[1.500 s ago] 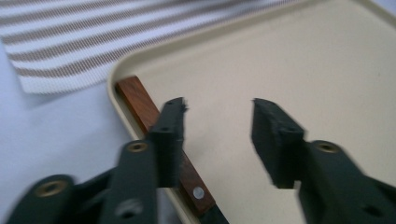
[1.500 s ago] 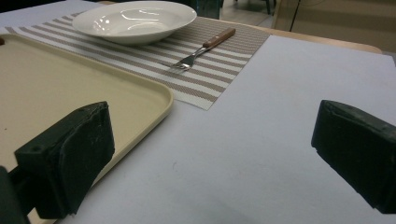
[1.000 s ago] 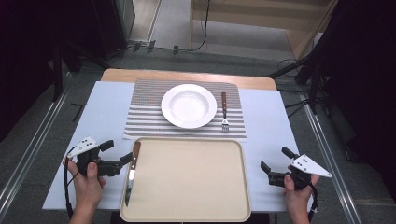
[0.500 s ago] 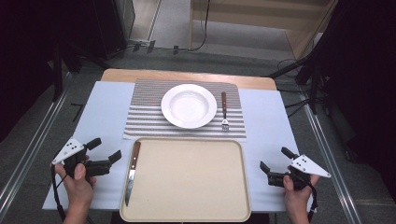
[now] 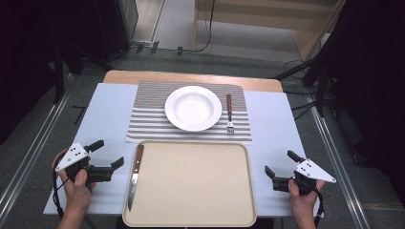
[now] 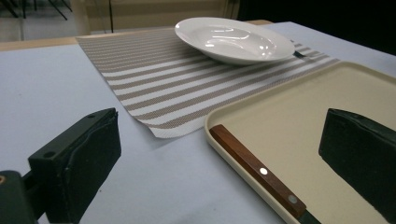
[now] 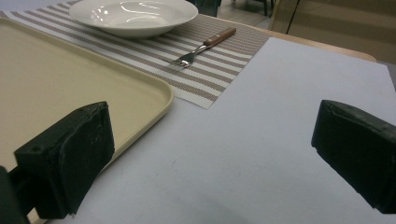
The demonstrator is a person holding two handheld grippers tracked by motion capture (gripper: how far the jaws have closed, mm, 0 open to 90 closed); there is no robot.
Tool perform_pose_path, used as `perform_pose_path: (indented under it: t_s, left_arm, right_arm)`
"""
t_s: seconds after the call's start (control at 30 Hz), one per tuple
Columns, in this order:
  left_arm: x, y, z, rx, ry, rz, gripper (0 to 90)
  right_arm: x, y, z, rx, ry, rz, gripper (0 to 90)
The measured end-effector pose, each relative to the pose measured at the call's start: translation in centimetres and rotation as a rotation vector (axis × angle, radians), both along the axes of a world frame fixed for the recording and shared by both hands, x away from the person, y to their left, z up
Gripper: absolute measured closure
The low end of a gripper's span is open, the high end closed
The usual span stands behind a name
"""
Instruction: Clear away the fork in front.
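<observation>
- Lying along tray (image 5: 191, 181) left edge: wood-handled knife (image 5: 134, 176), blade toward the person.
- Left gripper (image 5: 107, 157) just left of tray, jaws wide, empty.
- Right gripper (image 5: 279, 166) right of tray, jaws apart, empty.

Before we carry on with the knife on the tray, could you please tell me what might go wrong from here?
1. The knife lies against the tray's raised left rim, so the open left claw might struggle to get a jaw under the handle.
2. A sideways nudge could push the tray into the striped mat and shift the plate and fork.
</observation>
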State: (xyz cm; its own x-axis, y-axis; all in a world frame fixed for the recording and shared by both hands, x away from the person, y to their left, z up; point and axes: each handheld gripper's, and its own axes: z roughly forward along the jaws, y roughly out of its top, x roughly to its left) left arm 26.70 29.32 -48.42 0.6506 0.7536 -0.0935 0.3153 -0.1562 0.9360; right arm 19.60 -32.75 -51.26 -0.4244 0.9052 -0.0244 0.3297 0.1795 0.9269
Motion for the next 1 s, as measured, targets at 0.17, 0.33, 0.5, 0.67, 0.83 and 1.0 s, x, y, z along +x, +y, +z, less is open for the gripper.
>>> perform_pose_path:
  t_s: [0.17,0.33,0.5,0.67,0.83,1.0]
  left_arm:
    - [0.0,0.7,0.1,-0.01,-0.035,0.024,0.0]
    - [0.0,1.1,-0.2,-0.067,-0.031,0.021,0.0]
    - [-0.1,1.6,-0.3,-0.121,-0.032,0.029,0.0]
    - [-0.2,1.9,-0.3,-0.143,-0.038,0.047,0.0]
    - [-0.2,1.6,-0.4,-0.125,-0.04,0.05,0.0]
    - [-0.2,1.3,-0.4,-0.101,-0.043,0.045,0.0]
  right_arm:
    - [-0.1,-0.1,0.0,-0.006,-0.008,0.006,0.0]
    - [0.0,-0.3,0.1,0.01,-0.003,-0.006,0.0]
    - [0.0,-0.2,0.2,0.002,-0.004,-0.018,0.0]
    - [-0.2,-0.2,0.4,0.008,-0.015,-0.007,0.0]
    - [-0.3,-0.1,0.8,0.006,-0.025,-0.003,0.0]
    - [-0.1,0.3,1.5,0.011,-0.024,-0.009,0.0]
